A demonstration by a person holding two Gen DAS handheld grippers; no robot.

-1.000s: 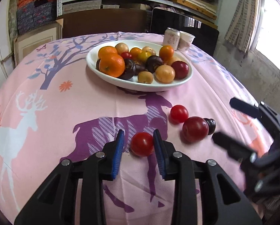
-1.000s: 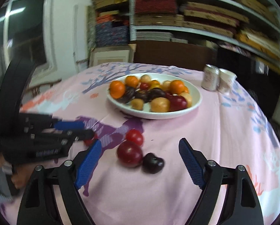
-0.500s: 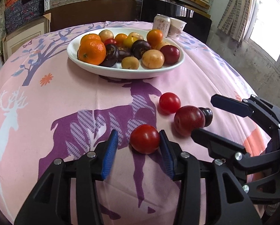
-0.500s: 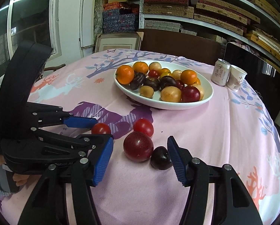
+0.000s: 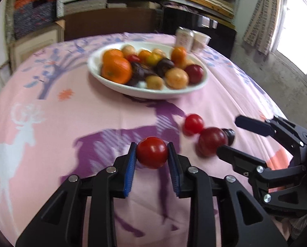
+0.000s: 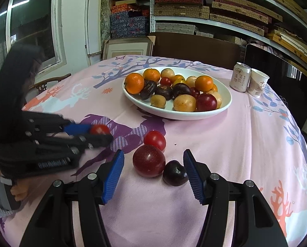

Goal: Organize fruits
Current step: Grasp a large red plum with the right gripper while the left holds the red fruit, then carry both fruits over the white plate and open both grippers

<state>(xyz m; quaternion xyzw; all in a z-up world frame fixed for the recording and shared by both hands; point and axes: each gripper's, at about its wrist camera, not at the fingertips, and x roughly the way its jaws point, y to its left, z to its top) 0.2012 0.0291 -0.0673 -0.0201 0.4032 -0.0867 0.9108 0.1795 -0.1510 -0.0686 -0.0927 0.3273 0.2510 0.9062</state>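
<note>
While most of the fruit already sits piled in the white bowl (image 6: 225, 105) in the upper middle of the right wrist view, we judge the job well along but not finished: four pieces are outside the bowl, low in the frame on the pink tablecloth (image 6: 246, 144) or just above it. Oranges, dark plums and yellow fruit fill the bowl, so the sorting there looks done.

Of what is left, the biggest is the large red plum (image 6: 148, 160), lying at lower centre between the pads of our right gripper (image 6: 153, 171). Those blue pads stand apart and press on nothing; the plum and the small dark plum (image 6: 174, 173) touching its right side both lie loose between them, the dark one just beside the right pad. Behind the large plum, touching or nearly so, rests a red tomato (image 6: 155, 140).

Smallest in that view, at middle left, is the other tomato (image 5: 152, 152), which our left gripper (image 5: 152, 154) has clamped between its two pads, as the left wrist view shows at lower centre. We cannot tell whether it is off the cloth.

So one piece is in hand, three wait, and a can (image 6: 239, 79) and paper cup (image 6: 258, 85) stand at upper right, apart from the work.
</note>
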